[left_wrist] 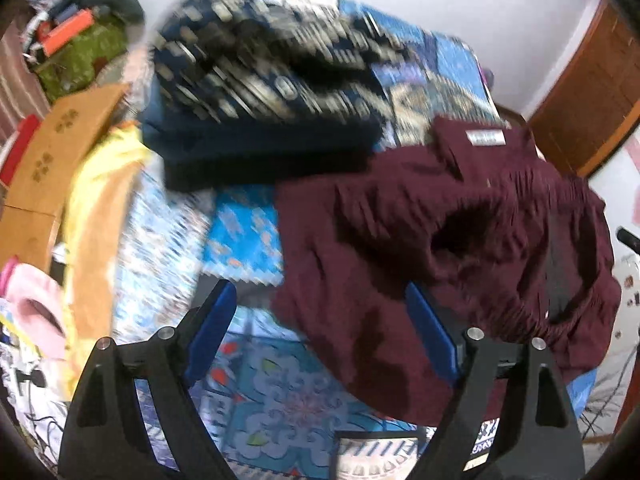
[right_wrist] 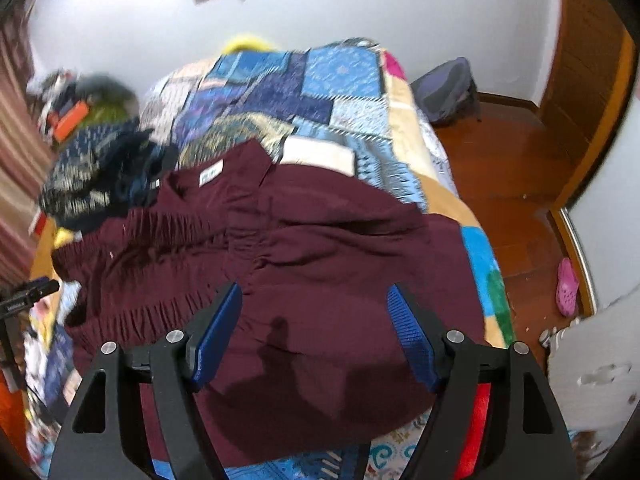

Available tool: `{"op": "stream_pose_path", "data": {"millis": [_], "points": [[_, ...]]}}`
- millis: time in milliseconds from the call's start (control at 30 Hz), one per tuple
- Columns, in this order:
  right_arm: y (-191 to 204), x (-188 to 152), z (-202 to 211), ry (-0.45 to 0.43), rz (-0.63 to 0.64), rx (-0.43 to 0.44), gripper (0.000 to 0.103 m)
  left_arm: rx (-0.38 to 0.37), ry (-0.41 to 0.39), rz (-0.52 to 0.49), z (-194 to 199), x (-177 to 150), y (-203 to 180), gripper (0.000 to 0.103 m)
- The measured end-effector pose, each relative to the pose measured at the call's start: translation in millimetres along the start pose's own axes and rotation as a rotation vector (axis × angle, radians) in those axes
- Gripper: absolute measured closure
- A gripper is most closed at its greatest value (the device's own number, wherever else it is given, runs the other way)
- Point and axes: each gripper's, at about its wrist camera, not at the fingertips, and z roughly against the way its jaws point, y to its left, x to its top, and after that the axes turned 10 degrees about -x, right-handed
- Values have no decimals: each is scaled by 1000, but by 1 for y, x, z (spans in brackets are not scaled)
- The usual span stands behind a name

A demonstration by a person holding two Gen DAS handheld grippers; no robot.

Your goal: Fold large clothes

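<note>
Maroon garment lay half-folded on the bed; both tools, left tool and right tool, gaped empty, so regripping an edge likely came next.

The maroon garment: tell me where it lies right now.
The maroon garment lies spread on the patchwork bedspread, just beyond the open right tool. The dark patterned clothes pile sits at its upper left.

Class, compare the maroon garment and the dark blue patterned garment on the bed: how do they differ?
The maroon garment is plain; the dark blue patterned garment carries a pale print. The maroon garment lies spread wide across the quilt, while the dark blue patterned garment sits bunched in a heap behind it. Both rest on the patchwork quilt.
</note>
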Motion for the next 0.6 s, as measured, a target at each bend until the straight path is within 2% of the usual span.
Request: {"op": "stream_pose_path", "data": {"millis": [67, 267, 367, 433, 500, 533, 600], "points": [[10, 4, -10, 23, 48, -10, 31, -21, 39, -21, -17, -1, -8, 17], [32, 25, -62, 109, 210, -68, 31, -17, 107, -86, -65, 21, -28, 17], [22, 38, -87, 163, 177, -70, 34, -18, 119, -64, -87, 37, -22, 16], [13, 46, -97, 168, 161, -93, 34, -11, 104, -27, -96, 47, -11, 12], [5, 50, -103, 171, 144, -110, 34, 40, 79, 11, -104, 57, 2, 12], [2, 51, -106, 171, 136, -119, 34, 119, 65, 30, -108, 63, 12, 12], [-4, 51, -109, 165, 125, -139, 34, 186, 54, 77, -116, 69, 33, 12]]}}
